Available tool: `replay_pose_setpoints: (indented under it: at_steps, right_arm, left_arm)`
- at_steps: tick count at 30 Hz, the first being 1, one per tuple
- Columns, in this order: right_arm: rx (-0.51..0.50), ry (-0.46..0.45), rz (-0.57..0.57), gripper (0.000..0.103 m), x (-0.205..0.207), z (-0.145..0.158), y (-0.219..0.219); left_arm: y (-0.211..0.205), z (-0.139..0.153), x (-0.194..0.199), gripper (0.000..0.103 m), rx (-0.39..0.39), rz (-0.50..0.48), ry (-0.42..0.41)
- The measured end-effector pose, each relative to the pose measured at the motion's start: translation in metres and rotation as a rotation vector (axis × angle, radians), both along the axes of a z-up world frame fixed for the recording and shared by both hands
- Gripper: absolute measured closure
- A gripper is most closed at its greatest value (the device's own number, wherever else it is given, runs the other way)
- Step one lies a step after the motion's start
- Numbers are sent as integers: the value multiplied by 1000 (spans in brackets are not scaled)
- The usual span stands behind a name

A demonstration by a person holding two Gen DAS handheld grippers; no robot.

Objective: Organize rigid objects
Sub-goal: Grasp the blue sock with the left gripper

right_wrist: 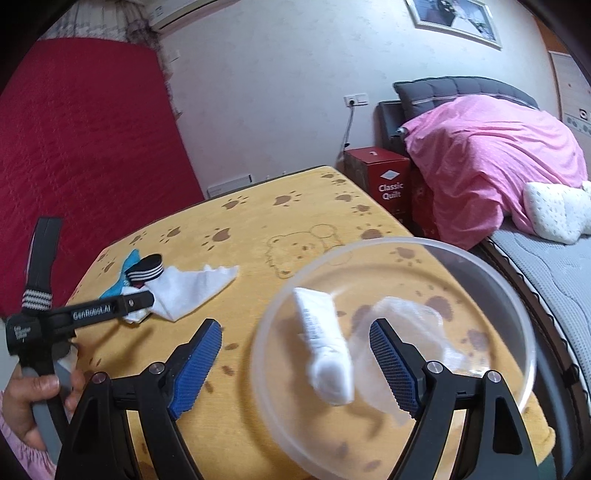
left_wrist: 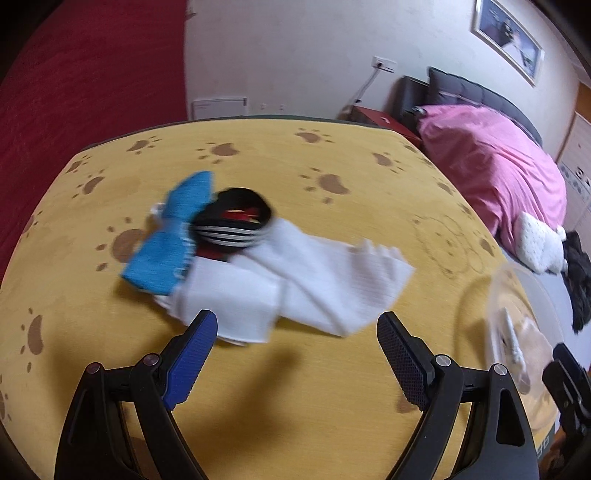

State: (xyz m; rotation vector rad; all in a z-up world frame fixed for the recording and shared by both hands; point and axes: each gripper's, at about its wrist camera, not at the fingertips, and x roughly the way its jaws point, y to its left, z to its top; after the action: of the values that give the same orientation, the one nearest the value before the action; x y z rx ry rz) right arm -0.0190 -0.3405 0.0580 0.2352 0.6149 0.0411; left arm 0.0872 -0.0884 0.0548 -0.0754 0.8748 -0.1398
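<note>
on the yellow paw-print desk [left_wrist: 332, 387] the sock pile [left_wrist: 236, 251] lies just ahead of the left gripper [left_wrist: 297, 350], jaws released and empty. the right gripper [right_wrist: 295, 354], jaws also released, hovers over the clear bowl [right_wrist: 517, 295] holding a rolled white sock [right_wrist: 325, 354].

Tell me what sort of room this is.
Most likely a bedroom at home: a bed with a pink duvet and dark headboard, a framed picture on the wall, and socks on a paw-print table.

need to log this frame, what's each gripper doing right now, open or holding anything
left gripper: open, holding nothing, above the white cloth.
right gripper: open, holding nothing, over the clear bowl.
</note>
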Motion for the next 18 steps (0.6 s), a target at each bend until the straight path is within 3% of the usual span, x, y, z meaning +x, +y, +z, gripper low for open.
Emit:
replay_pose_setpoints:
  at_steps: [18]
  right_arm:
    - [-36,39,113,15,16,-4,51]
  left_arm:
    - [87,-9,49,14,19,152,-20]
